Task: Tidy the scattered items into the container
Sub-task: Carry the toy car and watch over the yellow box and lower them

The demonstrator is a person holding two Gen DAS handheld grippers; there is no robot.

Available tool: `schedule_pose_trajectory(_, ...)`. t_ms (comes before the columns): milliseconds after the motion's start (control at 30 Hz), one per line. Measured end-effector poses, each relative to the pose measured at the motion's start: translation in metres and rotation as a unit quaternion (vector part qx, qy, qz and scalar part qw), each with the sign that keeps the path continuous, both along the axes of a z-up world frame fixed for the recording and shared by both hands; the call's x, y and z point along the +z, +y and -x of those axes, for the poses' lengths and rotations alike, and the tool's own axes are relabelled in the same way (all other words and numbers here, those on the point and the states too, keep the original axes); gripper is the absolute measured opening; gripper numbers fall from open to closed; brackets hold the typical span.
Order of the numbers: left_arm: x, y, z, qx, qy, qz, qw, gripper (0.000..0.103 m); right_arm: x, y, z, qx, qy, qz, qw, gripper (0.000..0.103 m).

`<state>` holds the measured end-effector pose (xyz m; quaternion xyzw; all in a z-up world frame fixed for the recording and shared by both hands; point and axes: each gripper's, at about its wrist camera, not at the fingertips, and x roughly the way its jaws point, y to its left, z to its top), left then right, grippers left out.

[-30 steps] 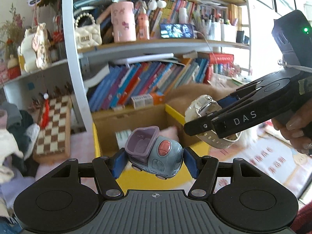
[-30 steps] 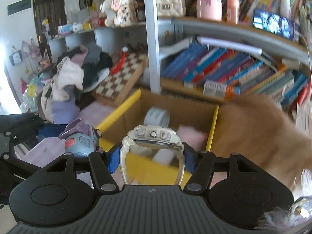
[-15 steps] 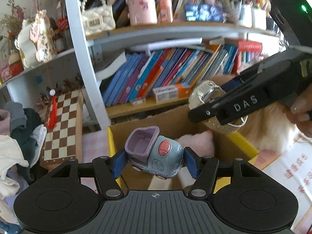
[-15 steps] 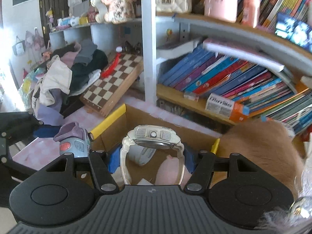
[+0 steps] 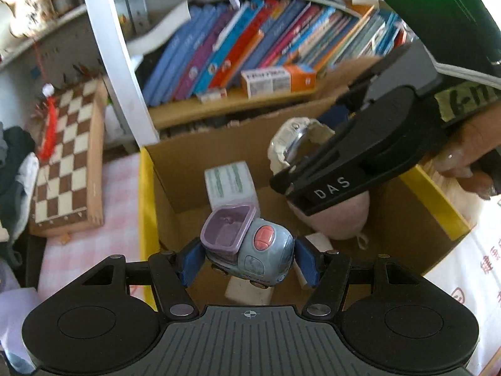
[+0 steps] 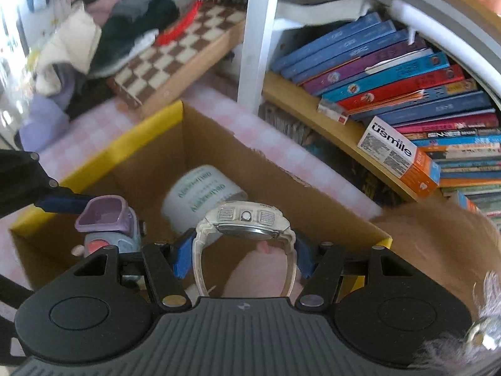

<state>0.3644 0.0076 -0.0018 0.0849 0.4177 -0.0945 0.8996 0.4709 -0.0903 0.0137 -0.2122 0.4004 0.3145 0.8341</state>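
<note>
I have both loads over the open cardboard box [image 5: 162, 185]. My left tool [image 5: 247, 258] is clenched on the toy truck [image 5: 247, 250], near the box's yellow left wall; my right tool [image 6: 241, 250] grips the white watch [image 6: 245, 222] toward its middle. The box floor lies straight below both.

Glossy plastic toy truck [image 5: 247, 244]; matt cardboard box [image 6: 281, 185]; wooden chessboard [image 5: 67, 159]; translucent plastic watch [image 6: 247, 222].

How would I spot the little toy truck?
Find the cardboard box with yellow edges, below the bookshelf. Above its opening, the left gripper pinches the toy truck: blue-grey, purple bucket, pink side button, unlike the white watch nearby.
</note>
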Motion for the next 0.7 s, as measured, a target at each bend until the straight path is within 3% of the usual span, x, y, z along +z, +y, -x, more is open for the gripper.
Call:
schedule_pose_trajectory(167, -0.010, 0.001, -0.017, -0.004, 0.041, 0.007, 0.9991, 0.062, -0.016, 0.006, -0.016, 0.007, 0.017, 0.025, 1.000, 0.061)
schedule_pose_trajectory(500, -0.021, -0.016, -0.039, -0.045, 0.087, -0.041, 0.9943, 0.063, -0.031, 0.012, -0.034, 0.011, 0.038, 0.034, 0.999, 0.061)
schedule_pose_trajectory(700, -0.023, -0.020, -0.038, -0.053, 0.087, -0.052, 0.9935, 0.063, -0.034, 0.014, -0.037, 0.012, 0.043, 0.025, 0.999, 0.062)
